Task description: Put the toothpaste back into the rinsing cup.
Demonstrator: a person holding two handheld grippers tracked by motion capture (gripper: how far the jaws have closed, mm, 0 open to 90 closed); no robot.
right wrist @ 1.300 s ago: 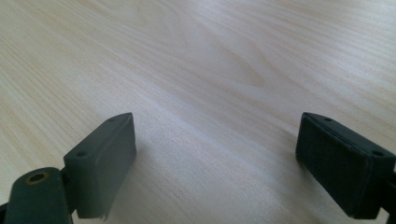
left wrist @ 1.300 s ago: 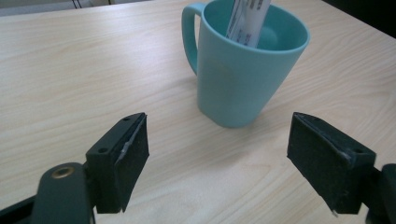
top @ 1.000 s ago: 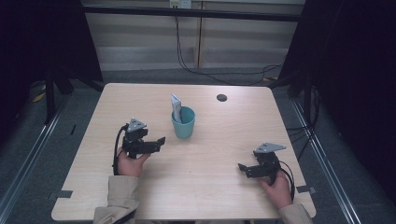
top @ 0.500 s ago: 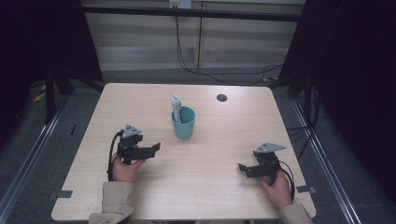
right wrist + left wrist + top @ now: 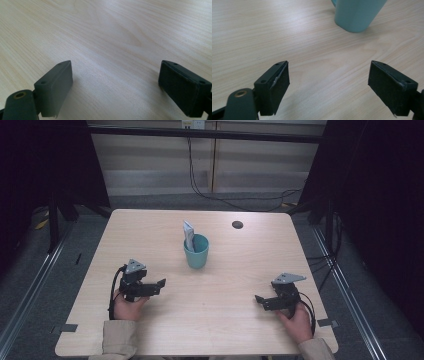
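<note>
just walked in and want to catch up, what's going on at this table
A person sits at a wooden table with a two-jaw gripper in each hand. The left gripper and the right gripper are both low over the tabletop, open and holding nothing. Between them, farther back, stands a teal cup with a folded packet sticking out of it. The left gripper points toward the cup without touching it. A small dark round spot sits near the far edge.
</note>
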